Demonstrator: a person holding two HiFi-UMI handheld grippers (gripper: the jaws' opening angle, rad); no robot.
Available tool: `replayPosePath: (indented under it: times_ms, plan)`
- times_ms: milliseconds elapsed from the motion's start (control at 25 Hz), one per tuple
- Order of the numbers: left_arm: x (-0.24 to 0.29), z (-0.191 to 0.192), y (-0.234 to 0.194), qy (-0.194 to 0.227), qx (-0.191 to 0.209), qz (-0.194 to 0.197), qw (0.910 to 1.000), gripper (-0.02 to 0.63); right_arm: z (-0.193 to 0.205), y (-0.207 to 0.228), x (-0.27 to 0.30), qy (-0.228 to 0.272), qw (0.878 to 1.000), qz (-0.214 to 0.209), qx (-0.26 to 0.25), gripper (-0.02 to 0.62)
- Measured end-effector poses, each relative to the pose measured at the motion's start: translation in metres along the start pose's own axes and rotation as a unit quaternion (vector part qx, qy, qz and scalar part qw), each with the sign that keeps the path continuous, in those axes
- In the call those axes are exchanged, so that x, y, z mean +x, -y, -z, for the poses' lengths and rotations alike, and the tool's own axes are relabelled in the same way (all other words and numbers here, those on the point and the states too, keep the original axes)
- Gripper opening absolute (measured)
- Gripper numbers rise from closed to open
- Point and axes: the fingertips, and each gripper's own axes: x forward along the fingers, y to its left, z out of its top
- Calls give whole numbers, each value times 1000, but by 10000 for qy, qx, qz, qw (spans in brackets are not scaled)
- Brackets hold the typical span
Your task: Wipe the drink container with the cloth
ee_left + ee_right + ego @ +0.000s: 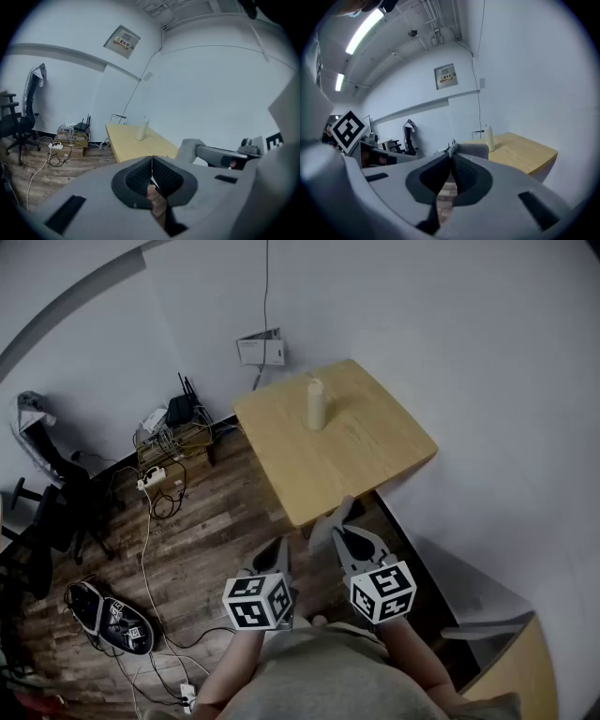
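Just one drink container (317,404) here, cream-coloured, standing upright toward the far side of the one small wooden table (375,451). There's one grey cloth (330,521) and two grippers. The room has a wood-plank floor (206,521), white walls, and an office chair (47,512) with loose cables (150,521) nearby. Both grippers are held at the table's near edge, well apart from the container. The left gripper (278,554) has its jaws pressed together on nothing, while the right gripper (345,535) is clamped on the cloth.

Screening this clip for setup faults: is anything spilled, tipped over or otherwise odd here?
Nothing stands out. The drink container stands upright on the table, with no spill visible. The cloth is pinched in the right hand-held gripper. Only loose cables trail across the floor.
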Motion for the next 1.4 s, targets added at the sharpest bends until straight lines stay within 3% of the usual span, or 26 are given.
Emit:
replayPosePath:
  times_ms: [680, 960, 1400]
  plan:
    - [-5, 18, -4, -207, 39, -249, 9995, 2, 7, 8, -4, 124, 9996, -60, 231, 8]
    - [17, 10, -27, -245, -45, -320, 9992, 2, 9, 20, 30, -6, 9996, -43, 271, 8]
    - [94, -38, -70, -309, -167, -87, 9993, 2, -28, 50, 112, -30, 9999, 79, 71, 8]
